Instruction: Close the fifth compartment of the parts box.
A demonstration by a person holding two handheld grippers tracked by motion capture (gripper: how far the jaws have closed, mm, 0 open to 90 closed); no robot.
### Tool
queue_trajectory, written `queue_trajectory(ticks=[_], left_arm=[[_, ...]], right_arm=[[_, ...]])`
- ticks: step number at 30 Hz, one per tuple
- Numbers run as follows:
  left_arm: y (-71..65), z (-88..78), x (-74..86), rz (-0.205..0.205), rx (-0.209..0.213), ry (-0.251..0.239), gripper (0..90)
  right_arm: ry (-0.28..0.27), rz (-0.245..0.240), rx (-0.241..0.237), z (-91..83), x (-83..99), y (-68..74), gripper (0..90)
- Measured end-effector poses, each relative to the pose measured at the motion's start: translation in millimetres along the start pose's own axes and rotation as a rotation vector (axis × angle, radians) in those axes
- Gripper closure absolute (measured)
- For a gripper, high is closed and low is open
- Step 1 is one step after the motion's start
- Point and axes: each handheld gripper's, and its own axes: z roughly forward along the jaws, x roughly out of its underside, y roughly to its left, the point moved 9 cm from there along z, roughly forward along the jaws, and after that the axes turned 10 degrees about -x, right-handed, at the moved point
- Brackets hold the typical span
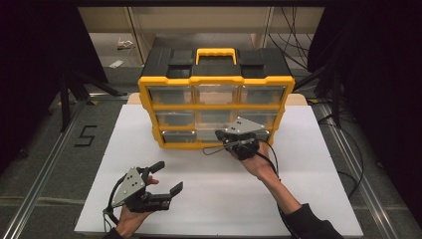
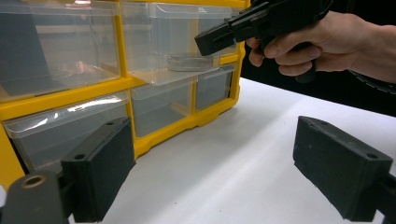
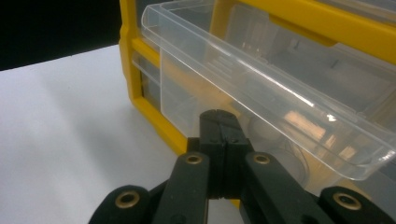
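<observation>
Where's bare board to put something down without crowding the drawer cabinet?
Bare white board lies right of the right forearm, also left of the yellow drawer cabinet, and in the middle between the left claw and right claw. It is crowded at the cabinet's lower right, where a clear drawer sticks out.

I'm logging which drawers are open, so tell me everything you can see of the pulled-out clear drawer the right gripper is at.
The clear drawer is see-through plastic with a rolled lip, slid partly out of the middle row at the right end of the yellow organizer. It hangs level, jutting over the white table. A round transparent piece seems to lie inside. The right gripper, jaws shut, sits at its front, just under the lip; contact is unclear.
</observation>
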Motion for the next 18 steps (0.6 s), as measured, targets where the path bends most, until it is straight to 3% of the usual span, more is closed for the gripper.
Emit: queue_trajectory(ticks=[18], left_arm=[[0.1, -0.1, 0.0, -0.002, -0.001, 0.0, 12.4]], right_arm=[[-0.008, 0.001, 0.026, 4.4, -2.9, -8.6, 90.0]])
